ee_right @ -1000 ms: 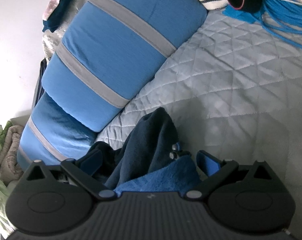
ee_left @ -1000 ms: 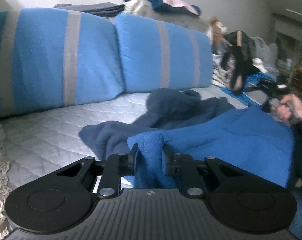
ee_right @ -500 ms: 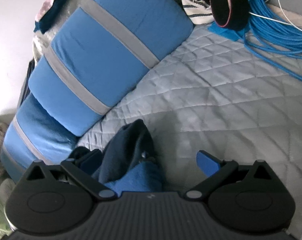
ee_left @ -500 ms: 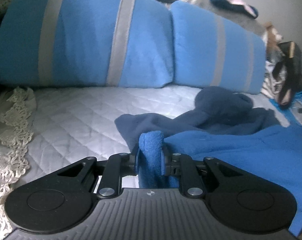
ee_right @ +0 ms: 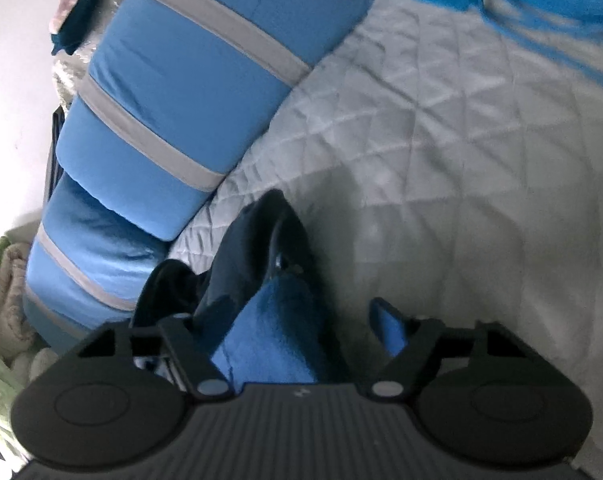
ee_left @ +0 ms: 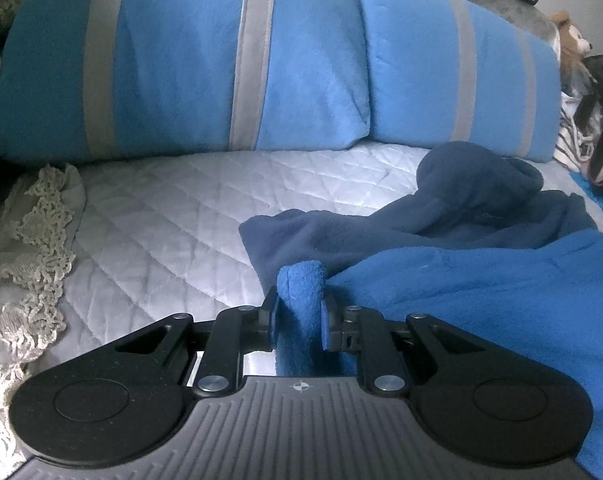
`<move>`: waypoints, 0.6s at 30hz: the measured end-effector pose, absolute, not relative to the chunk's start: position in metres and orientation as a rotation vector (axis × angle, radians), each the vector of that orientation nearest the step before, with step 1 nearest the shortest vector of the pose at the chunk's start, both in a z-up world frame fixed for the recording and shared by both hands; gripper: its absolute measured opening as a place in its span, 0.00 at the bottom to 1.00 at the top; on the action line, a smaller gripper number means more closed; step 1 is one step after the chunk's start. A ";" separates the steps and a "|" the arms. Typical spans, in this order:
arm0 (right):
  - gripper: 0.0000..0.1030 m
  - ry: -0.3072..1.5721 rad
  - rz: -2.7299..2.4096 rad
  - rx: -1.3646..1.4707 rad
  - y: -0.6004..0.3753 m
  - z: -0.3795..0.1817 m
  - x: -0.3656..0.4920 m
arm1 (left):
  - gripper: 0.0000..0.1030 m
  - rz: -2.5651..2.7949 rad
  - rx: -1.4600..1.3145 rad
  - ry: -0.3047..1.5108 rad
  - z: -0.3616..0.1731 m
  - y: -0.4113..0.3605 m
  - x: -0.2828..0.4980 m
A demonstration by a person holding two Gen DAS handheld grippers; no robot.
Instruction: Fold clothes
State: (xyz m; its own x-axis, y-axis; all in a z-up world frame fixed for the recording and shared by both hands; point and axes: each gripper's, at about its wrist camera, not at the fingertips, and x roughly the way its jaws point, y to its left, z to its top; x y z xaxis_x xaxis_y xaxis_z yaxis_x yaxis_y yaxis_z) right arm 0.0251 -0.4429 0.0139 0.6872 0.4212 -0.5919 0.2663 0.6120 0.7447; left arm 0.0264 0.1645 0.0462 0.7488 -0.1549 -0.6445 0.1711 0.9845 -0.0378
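Observation:
A fleece garment, bright blue (ee_left: 481, 300) on one face and dark navy (ee_left: 461, 208) on the other, lies rumpled on the quilted bed cover (ee_left: 161, 208). My left gripper (ee_left: 299, 304) is shut on a rolled bright-blue edge of it, low over the cover. In the right wrist view the same garment (ee_right: 269, 332) bunches up between the jaws of my right gripper (ee_right: 285, 312), its navy part (ee_right: 253, 240) reaching forward. Those jaws are closing. The right pad (ee_right: 385, 320) stands apart from the fabric, and the left pad is hidden behind the cloth.
Two blue cushions with grey stripes (ee_left: 181, 60) line the back of the bed. A lace-edged cloth (ee_left: 33, 240) hangs at the left edge. Dark straps and striped fabric (ee_left: 597, 120) pile up at the far right, blue cable (ee_right: 541, 8) beyond, and folded towels (ee_right: 5, 280) beside the cushions.
My left gripper has swung left with the blue edge still pinched; the hand seen at its right is out of view. The right jaws have narrowed around the bunched fleece.

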 end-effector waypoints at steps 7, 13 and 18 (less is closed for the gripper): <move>0.12 0.744 0.169 0.876 -0.435 0.029 0.020 | 0.18 -0.190 -0.014 0.652 0.055 0.167 0.018; 0.11 0.544 0.229 0.718 -0.421 0.067 0.009 | 0.18 -0.208 -0.119 0.445 0.088 0.182 -0.010; 0.11 0.491 0.224 0.646 -0.414 0.082 0.016 | 0.18 -0.186 -0.123 0.404 0.096 0.181 -0.008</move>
